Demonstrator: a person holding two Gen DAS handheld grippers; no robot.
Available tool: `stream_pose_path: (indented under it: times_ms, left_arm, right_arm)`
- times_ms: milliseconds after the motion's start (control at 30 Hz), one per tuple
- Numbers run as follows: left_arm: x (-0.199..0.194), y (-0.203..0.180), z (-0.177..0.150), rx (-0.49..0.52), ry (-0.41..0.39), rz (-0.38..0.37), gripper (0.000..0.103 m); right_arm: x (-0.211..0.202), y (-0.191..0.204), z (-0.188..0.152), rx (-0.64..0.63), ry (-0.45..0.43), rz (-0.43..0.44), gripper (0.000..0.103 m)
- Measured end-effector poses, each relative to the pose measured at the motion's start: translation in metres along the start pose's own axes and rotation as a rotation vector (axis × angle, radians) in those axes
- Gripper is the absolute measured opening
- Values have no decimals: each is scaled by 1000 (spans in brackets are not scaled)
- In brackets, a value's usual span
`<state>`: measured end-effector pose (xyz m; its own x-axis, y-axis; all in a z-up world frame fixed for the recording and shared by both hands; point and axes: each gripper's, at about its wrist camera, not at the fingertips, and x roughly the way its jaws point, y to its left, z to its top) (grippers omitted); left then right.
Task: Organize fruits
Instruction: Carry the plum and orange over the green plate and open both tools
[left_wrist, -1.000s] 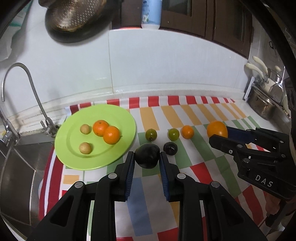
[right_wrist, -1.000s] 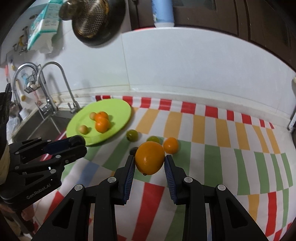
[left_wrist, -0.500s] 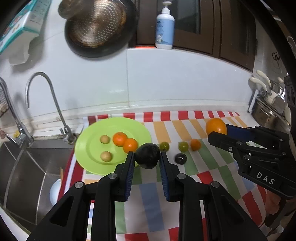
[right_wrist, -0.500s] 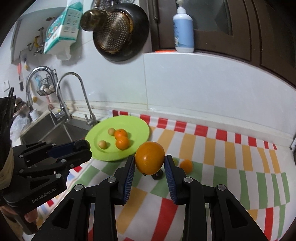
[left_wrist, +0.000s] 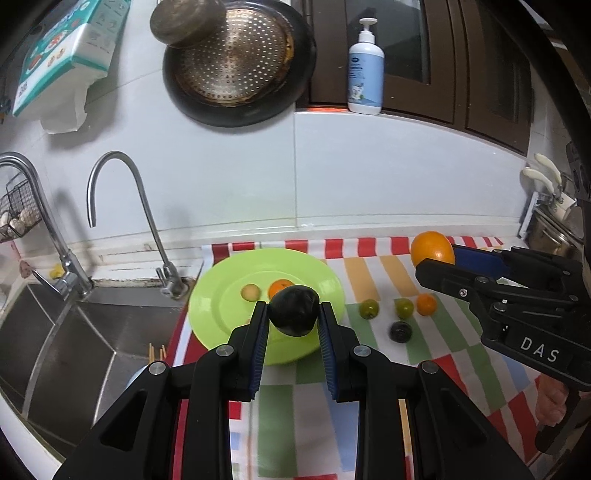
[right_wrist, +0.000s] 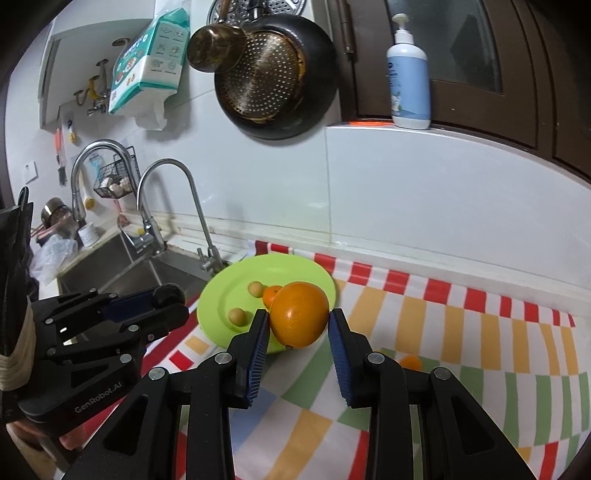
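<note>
Left gripper (left_wrist: 293, 319) clamped on a dark round fruit (left_wrist: 293, 311), held above the near side of the green plate (left_wrist: 221, 295). Right gripper (right_wrist: 298, 328) clamped on a large orange (right_wrist: 299, 319), raised over the striped worktop (right_wrist: 461, 332), right of the plate.

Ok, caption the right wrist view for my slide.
Right gripper clamps a large round orange above the lime-green plate while the left gripper carries a dark fruit alongside.
</note>
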<state>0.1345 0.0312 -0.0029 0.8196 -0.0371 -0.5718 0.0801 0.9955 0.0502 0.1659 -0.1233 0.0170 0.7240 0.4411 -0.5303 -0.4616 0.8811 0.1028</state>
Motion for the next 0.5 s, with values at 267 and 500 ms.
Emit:
stream_pose_path:
  times_ms: [267, 500]
  left_arm:
    - [12, 16, 7, -3, 4, 33, 27]
    - [31, 29, 16, -9, 11, 36, 27]
  right_arm:
    - [25, 7, 12, -20, 16, 23, 34]
    - [50, 9, 26, -31, 28, 32, 34]
